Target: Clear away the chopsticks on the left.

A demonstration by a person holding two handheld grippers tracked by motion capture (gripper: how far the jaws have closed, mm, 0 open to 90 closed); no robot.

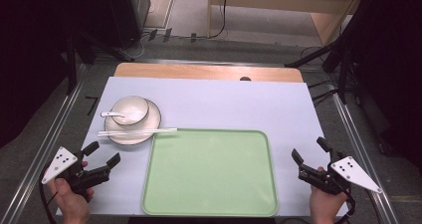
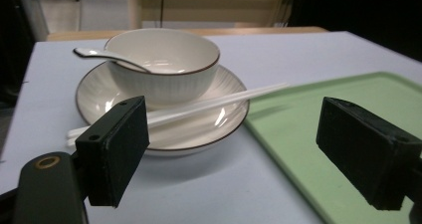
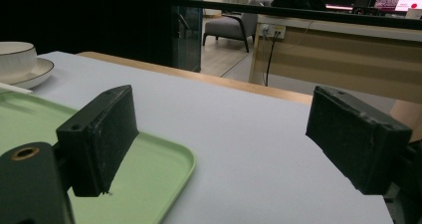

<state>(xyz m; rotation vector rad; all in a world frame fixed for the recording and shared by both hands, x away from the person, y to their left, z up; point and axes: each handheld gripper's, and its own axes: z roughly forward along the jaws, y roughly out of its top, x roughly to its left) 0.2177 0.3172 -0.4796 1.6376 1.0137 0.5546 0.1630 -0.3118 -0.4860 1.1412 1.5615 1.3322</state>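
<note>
A white bowl [image 1: 130,109] with a dark rim stands on a white plate [image 1: 149,129] at the table's left. A white spoon [image 1: 112,114] rests in the bowl, handle sticking out to the left. White chopsticks [image 1: 137,131] lie across the plate's near edge, tips reaching the green tray [image 1: 211,171]. My left gripper [image 1: 103,153] is open and empty at the near left corner, short of the plate [image 2: 99,94] and bowl [image 2: 164,64]. My right gripper [image 1: 309,150] stands open and empty at the near right, beside the tray [image 3: 149,174].
A pale blue-white mat [image 1: 224,102] covers the table, with a wooden strip [image 1: 209,72] at the far edge. Metal rails [image 1: 356,134] run along both sides. Dark stands and cables lie on the floor beyond the table.
</note>
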